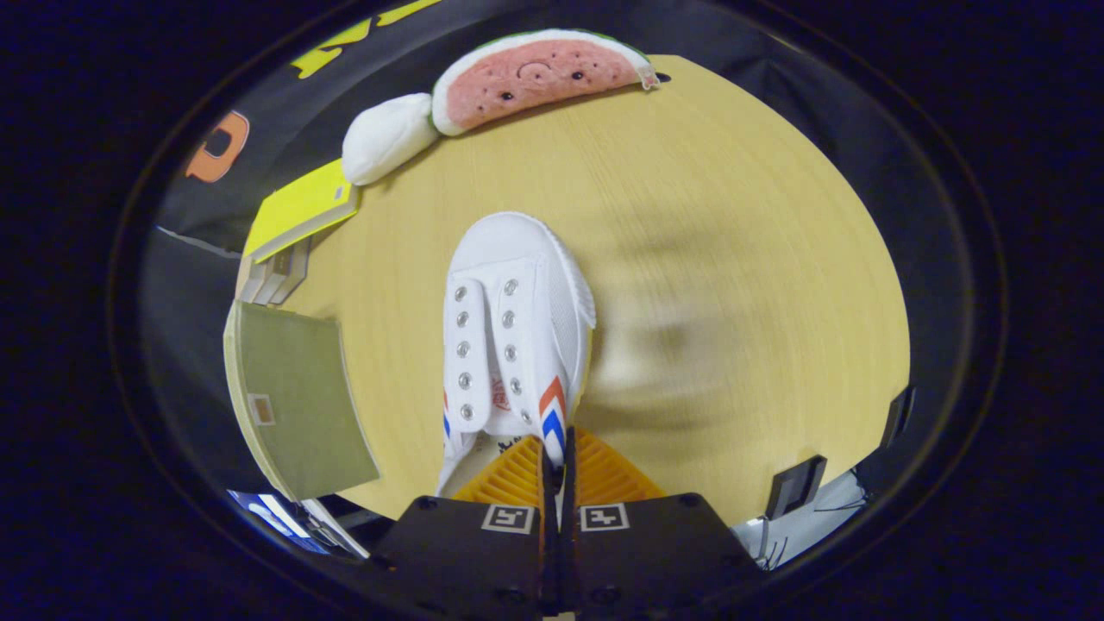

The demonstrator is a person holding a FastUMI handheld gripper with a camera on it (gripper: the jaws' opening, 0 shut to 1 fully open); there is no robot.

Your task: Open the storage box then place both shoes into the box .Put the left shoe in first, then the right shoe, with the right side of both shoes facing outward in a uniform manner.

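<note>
A white canvas shoe (515,332) with red and blue side stripes hangs above the wooden table (733,259), its toe pointing away from me. My gripper (556,457) is shut on the shoe's right side wall at the collar, one orange ribbed finger (511,476) inside the opening and the other outside. The shoe casts a blurred shadow on the table to its right. A storage box or a second shoe I cannot make out here.
A watermelon-slice plush (539,76) and a white plush (386,136) lie at the table's far edge. A yellow book (302,209) and a green-covered book (297,397) rest at the table's left side. Dark mounts (793,485) stand at the near right edge.
</note>
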